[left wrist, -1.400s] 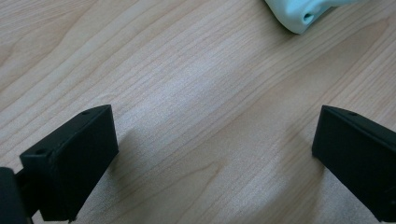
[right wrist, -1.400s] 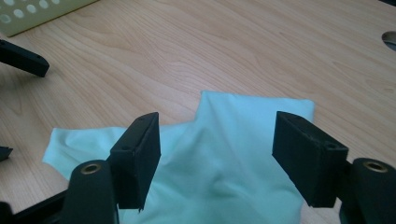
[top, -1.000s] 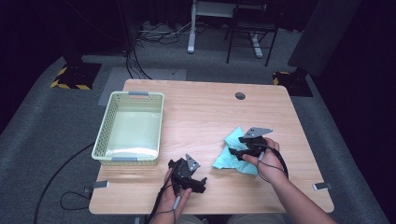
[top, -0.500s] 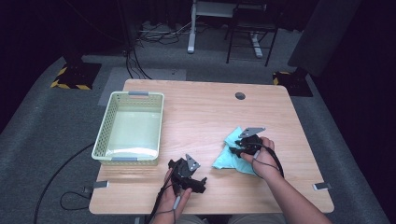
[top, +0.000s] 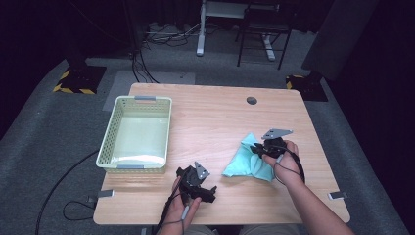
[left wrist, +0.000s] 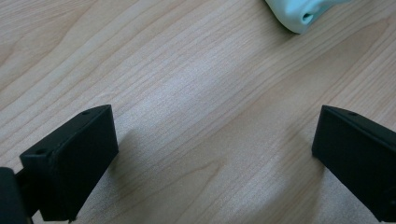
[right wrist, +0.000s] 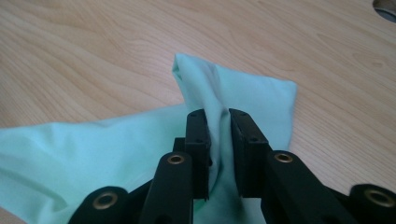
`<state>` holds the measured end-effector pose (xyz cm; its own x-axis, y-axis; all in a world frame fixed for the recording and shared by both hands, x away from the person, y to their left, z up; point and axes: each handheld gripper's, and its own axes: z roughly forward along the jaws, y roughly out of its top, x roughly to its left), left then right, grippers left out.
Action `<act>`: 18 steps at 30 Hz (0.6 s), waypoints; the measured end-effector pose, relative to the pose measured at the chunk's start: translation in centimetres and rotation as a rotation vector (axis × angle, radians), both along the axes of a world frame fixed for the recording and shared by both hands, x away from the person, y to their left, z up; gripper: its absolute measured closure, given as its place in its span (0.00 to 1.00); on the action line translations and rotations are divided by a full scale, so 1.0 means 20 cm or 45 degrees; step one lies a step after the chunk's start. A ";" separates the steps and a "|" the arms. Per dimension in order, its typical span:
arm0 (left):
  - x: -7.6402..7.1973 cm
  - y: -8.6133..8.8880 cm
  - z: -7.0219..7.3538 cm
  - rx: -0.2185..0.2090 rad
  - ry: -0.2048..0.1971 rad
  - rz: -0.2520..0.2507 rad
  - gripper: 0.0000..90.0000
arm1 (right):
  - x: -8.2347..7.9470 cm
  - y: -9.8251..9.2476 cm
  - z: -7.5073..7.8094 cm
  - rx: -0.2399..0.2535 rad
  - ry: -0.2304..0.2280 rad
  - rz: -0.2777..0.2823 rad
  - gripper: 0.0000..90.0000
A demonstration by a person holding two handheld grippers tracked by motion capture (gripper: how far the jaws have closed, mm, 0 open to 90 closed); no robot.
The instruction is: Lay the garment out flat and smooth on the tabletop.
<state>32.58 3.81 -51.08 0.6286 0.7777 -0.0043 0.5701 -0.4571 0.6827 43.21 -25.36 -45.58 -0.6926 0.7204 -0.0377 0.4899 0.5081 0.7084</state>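
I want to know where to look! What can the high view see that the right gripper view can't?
The high view alone has the basket, the left gripper resting open near the table's front edge, both of the person's forearms, and the floor around the table. The right gripper view alone has the close-up: a raised fold of the cloth pinched between its jaws. Both share the cloth, the right gripper and the wooden tabletop.

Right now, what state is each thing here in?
Cloth: crumpled on the table, a fold pinched up.
Basket: upright, nothing in it.
Left gripper: open, over bare wood.
Right gripper: shut on the cloth.
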 end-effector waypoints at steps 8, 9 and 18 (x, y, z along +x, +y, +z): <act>0.00 0.00 0.00 0.002 -0.001 -0.001 0.00 | 0.03 -0.15 0.06 0.094 -0.012 -0.075 0.86; 0.00 0.00 0.00 0.000 0.000 0.000 0.00 | 0.03 -0.17 0.06 0.095 -0.015 -0.080 0.86; 0.00 0.00 0.00 0.000 0.000 0.000 0.00 | 0.10 -0.39 0.06 0.089 -0.037 -0.293 0.64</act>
<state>32.58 3.81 -51.08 0.6285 0.7778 -0.0046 0.5702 -0.4567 0.6828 45.18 -33.13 -44.41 -0.5093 0.8606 0.0006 0.5660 0.3345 0.7535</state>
